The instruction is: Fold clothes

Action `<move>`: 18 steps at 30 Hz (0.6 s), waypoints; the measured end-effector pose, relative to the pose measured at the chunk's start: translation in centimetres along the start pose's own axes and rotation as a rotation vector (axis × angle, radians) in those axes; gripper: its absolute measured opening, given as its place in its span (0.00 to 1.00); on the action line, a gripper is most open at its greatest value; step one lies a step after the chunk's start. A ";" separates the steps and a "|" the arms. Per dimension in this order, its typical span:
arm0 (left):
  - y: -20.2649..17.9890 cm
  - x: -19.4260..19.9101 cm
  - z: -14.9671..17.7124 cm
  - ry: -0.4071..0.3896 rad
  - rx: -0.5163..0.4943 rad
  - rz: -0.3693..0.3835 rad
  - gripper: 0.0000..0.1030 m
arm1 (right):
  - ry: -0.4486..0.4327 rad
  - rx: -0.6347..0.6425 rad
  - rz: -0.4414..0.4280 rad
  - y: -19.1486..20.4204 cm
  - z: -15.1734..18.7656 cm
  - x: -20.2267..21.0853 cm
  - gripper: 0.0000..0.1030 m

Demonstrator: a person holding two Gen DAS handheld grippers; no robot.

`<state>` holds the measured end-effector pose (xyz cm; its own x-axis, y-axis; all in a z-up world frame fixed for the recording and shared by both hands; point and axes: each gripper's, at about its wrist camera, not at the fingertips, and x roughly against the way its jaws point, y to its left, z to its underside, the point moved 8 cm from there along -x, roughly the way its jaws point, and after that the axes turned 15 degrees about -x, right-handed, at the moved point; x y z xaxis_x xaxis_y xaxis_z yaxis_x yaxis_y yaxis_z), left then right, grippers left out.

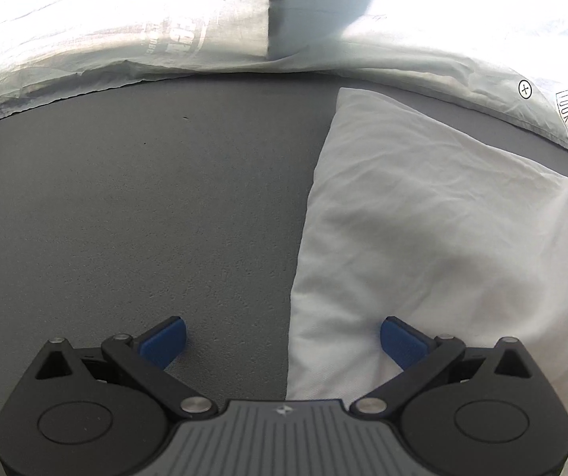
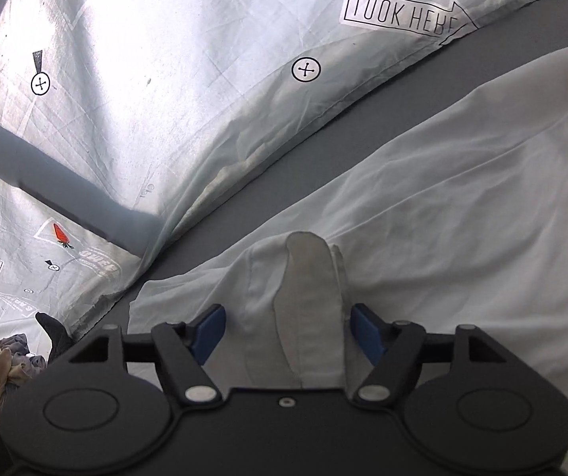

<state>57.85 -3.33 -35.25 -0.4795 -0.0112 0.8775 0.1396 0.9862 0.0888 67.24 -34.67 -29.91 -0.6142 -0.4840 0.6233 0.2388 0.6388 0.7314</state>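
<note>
Holding both tools over the grey desk (image 1: 125, 198), I note the printed sheet (image 2: 164, 79) spread along its far side, marked with crossed circles and a "LOOK HERE" arrow. The white garment (image 1: 422, 218) lies on the desk nearer to me, wrinkled, one straight edge running up the left wrist view.

Left hand-held gripper (image 1: 282, 343): jaws wide apart, nothing between the pads. One blue pad hangs over bare desk, the other over the garment's edge; I cannot tell whether either touches. It points steeply down.

Right hand-held gripper (image 2: 287, 335): jaws apart, pads clear of the cloth. A bunched fold of the garment with a greyish inner strip (image 2: 309, 297) sits between them, unpinched. It is tilted down less steeply than the left.

A band of shadow (image 2: 65, 182) crosses the sheet. A dark and blue part at the right edge of the left wrist view may be my other tool; it is cut off. In the lower left of the right wrist view sits a heap of other cloth (image 2: 2, 361), beige and grey, partly hidden behind the tool body; what it is I cannot make out.
</note>
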 end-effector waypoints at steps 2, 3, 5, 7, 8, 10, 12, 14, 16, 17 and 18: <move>0.0 -0.3 -0.7 -0.006 -0.018 0.004 1.00 | 0.002 0.022 0.025 0.1 -0.4 -0.2 0.51; 0.1 -0.5 -1.0 -0.007 -0.023 -0.001 1.00 | 0.008 0.028 0.031 0.1 -0.6 -0.3 0.39; 0.2 -0.9 -1.7 -0.008 -0.024 -0.010 1.00 | 0.025 0.026 0.028 0.2 -0.8 -0.4 0.37; 0.2 -1.2 -2.1 -0.007 -0.015 -0.013 1.00 | 0.027 0.033 0.034 0.3 -1.0 -0.4 0.39; 0.2 -1.3 -2.2 -0.010 -0.009 -0.009 1.00 | 0.025 0.033 0.033 0.3 -1.0 -0.4 0.44; 0.1 -1.4 -2.1 -0.021 -0.006 -0.004 1.00 | 0.010 0.048 0.032 0.3 -0.9 -0.5 0.49; 0.0 -1.4 -2.1 -0.033 -0.013 -0.005 1.00 | -0.014 0.071 0.027 0.5 -0.9 -0.3 0.27; -0.1 -1.4 -2.1 -0.033 -0.012 -0.004 1.00 | -0.061 0.089 -0.004 1.0 -1.3 0.5 0.24; -0.2 -1.5 -2.2 -0.029 -0.012 -0.004 1.00 | -0.130 0.075 -0.061 1.9 -2.2 2.3 0.07; -0.2 -1.5 -2.3 -0.030 -0.013 -0.005 1.00 | -0.166 0.063 -0.091 2.3 -2.8 3.4 0.06; -0.3 -1.6 -2.3 -0.033 -0.012 -0.006 1.00 | -0.199 0.056 -0.108 2.6 -3.4 4.3 0.01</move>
<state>60.53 -3.94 -35.58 -0.5090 -0.0110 0.8607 0.1470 0.9841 0.0996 67.74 -37.14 -24.38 -0.7712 -0.4278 0.4714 0.1250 0.6243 0.7711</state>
